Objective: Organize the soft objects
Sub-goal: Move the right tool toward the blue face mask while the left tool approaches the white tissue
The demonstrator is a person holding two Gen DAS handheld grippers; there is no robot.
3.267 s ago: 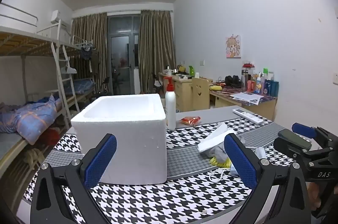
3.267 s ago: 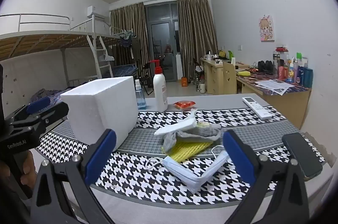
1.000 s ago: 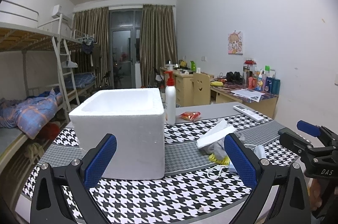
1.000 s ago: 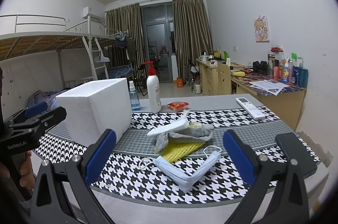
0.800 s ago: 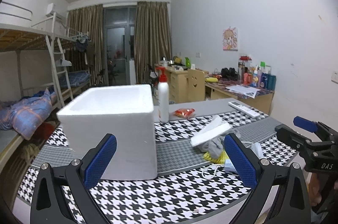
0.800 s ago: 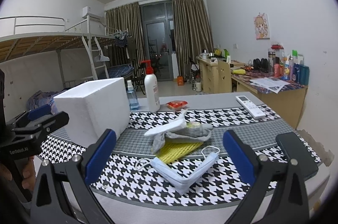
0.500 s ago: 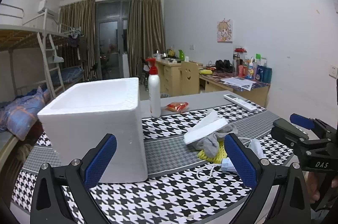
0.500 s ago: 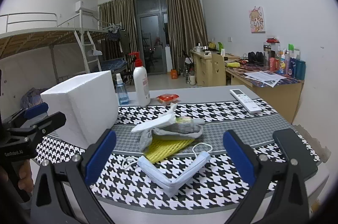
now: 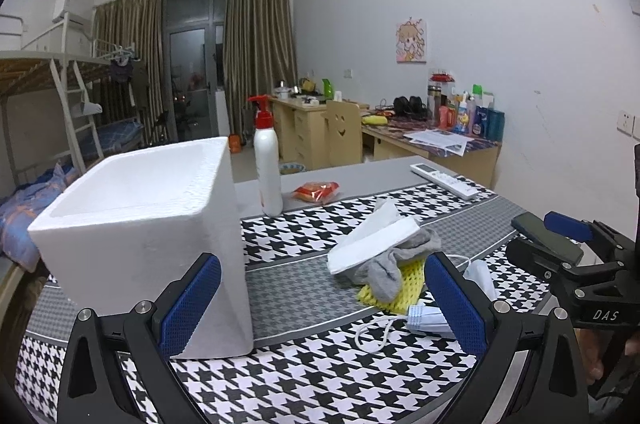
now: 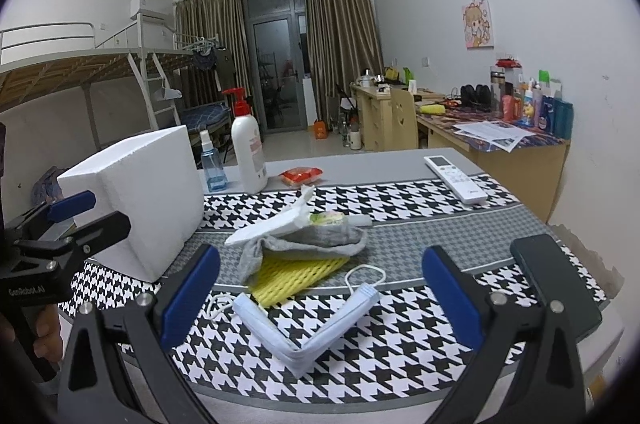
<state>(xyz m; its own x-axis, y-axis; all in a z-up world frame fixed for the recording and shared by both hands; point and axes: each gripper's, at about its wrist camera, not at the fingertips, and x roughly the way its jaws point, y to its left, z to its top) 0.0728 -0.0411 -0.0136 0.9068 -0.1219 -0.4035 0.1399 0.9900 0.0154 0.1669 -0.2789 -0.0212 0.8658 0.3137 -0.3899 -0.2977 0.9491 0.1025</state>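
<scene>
The task was at its very start: nothing had yet been picked up. The left gripper [image 9: 322, 298] hung above the near edge of the table [image 10: 384, 159] with its jaws wide apart and nothing between them. The right gripper [image 10: 318, 294] was in the same condition, fully spread and empty, pointing at the heap of soft things.

In the right wrist view, the folded face mask [image 10: 310, 328] lay nearest, at about 6 o'clock of the heap, on the houndstooth cloth [image 10: 400, 195]. Behind it, toward 12 o'clock, were the yellow mesh [image 10: 296, 274], the grey sock [image 10: 308, 242] over it, and a white foam sheet [image 10: 272, 226] leaning on top. A small pale thing beside the sock was perhaps a tube, but the view was too poor to say. The white foam box [image 9: 140, 216] stood at about 9 o'clock of the heap, well apart from it, open at the top and, as far as could be seen, with nothing inside.

I judged the next move to be for the right gripper: to descend on the mask, close on its folded edge, and carry it over the box. The loose ear loops could catch on the mesh, so a clean lift would be needed.
</scene>
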